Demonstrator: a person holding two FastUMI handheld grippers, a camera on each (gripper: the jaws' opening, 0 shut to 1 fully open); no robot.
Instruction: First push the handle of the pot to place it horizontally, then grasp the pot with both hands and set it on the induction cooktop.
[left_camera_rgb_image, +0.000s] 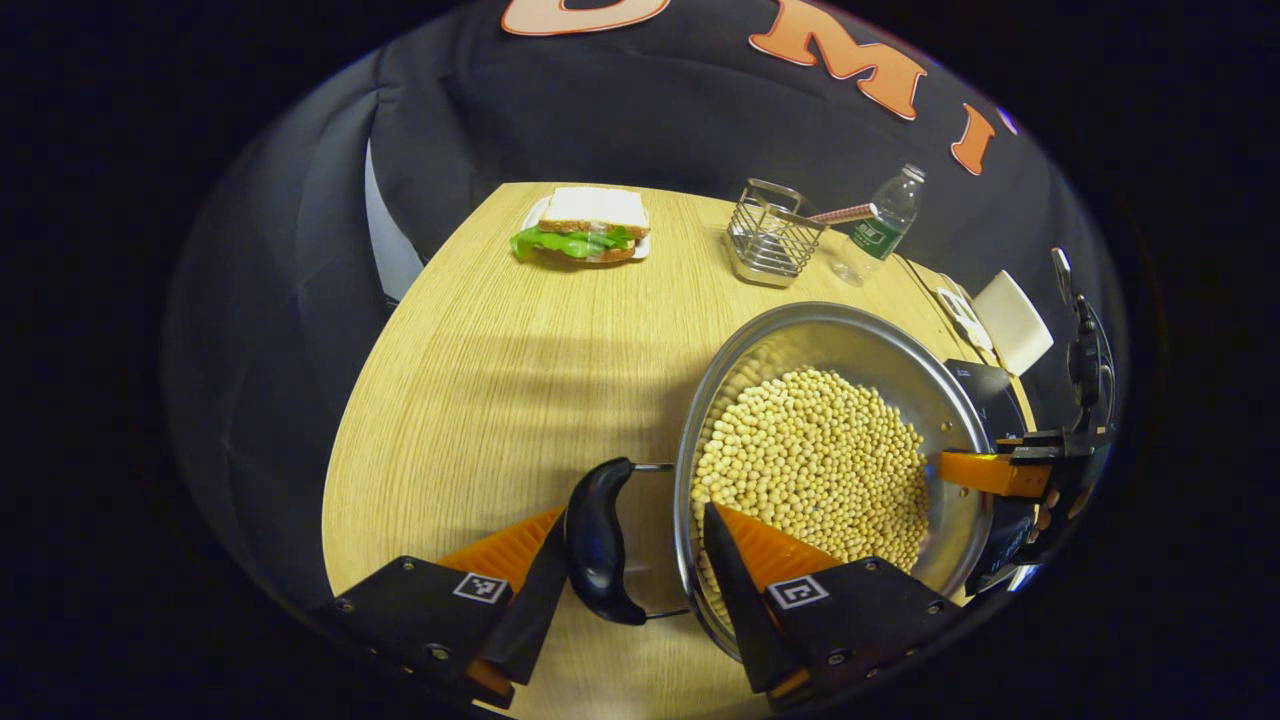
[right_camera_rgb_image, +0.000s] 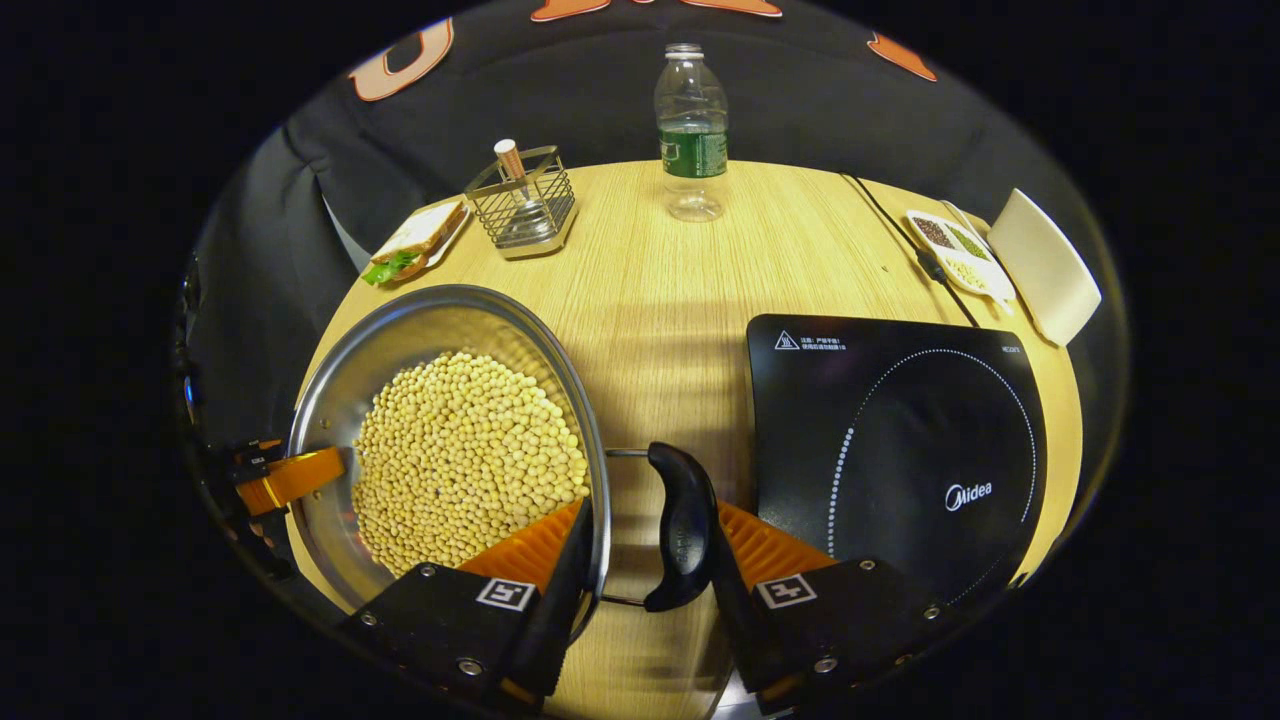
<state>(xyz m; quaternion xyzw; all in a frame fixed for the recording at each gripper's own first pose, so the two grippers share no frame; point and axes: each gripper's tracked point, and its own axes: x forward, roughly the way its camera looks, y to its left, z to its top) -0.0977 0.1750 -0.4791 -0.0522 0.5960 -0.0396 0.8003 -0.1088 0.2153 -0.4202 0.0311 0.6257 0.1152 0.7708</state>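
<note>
A steel pot (left_camera_rgb_image: 830, 312) holding soybeans (left_camera_rgb_image: 820, 460) stands on the wooden table, left of the black induction cooktop (right_camera_rgb_image: 900, 440). My left gripper (left_camera_rgb_image: 638, 515) clamps one side of it: one finger rests against the black handle (left_camera_rgb_image: 597, 545) and the other reaches inside the rim. My right gripper (right_camera_rgb_image: 645, 515) holds the opposite black handle (right_camera_rgb_image: 685, 530) the same way, with its inner finger over the pot's rim (right_camera_rgb_image: 440, 292). Each view shows the other gripper's orange finger (left_camera_rgb_image: 985, 472) (right_camera_rgb_image: 295, 478) across the soybeans (right_camera_rgb_image: 460, 450). Both handles lie level.
Along the back of the table are a sandwich on a plate (left_camera_rgb_image: 585, 230), a wire basket (left_camera_rgb_image: 770, 240) and a plastic bottle (right_camera_rgb_image: 692, 130). A small dish of grains (right_camera_rgb_image: 955, 250) and a white plate (right_camera_rgb_image: 1045, 265) sit beyond the cooktop, with its cable (right_camera_rgb_image: 900, 235).
</note>
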